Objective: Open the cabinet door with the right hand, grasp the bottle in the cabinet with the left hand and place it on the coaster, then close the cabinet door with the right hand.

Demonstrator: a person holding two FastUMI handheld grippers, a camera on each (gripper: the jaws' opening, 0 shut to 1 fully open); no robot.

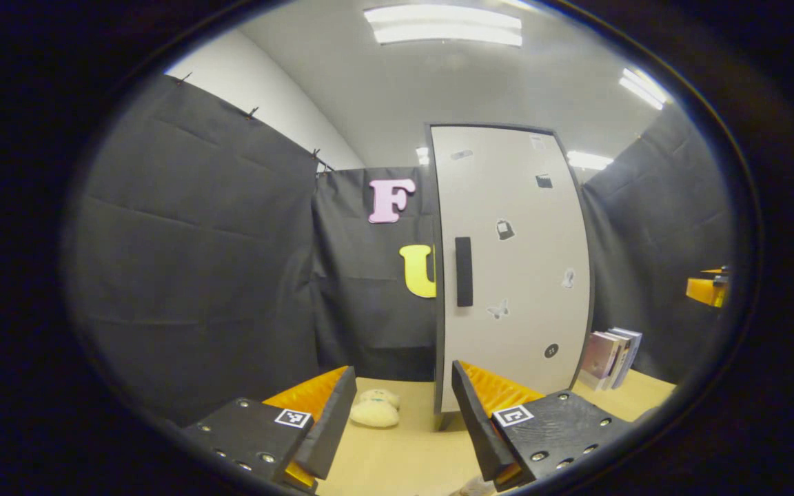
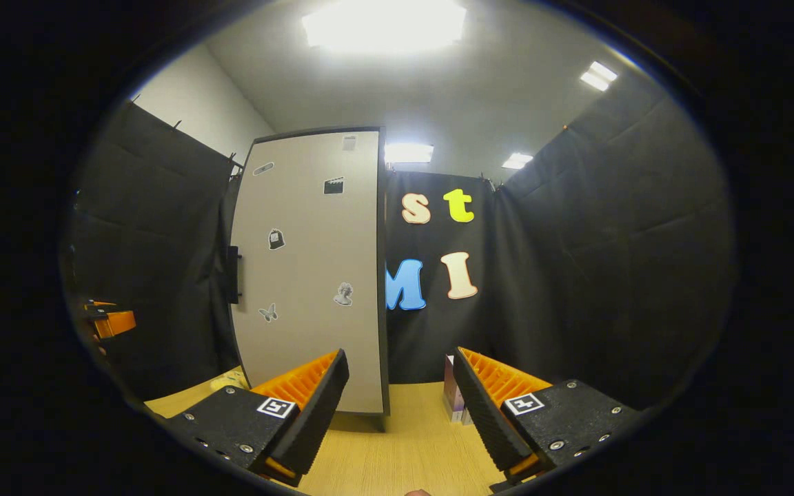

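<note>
Both grippers hover low over the worktop (image 1: 404, 455), level and pointing at the cabinet (image 1: 511, 269), which stands upright at the back edge. The left gripper (image 1: 404, 413) is spread wide and holds nothing; so is the right gripper (image 2: 400, 406). The cabinet door is closed, its handle (image 1: 463, 271) ahead of the left gripper and above it. Bare worktop lies between grippers and cabinet. Books (image 1: 611, 358) lean beside the cabinet.

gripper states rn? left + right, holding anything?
Left gripper: open, holding nothing, pointed at the closed cabinet door.
Right gripper: open, holding nothing, clear of the door handle.
</note>
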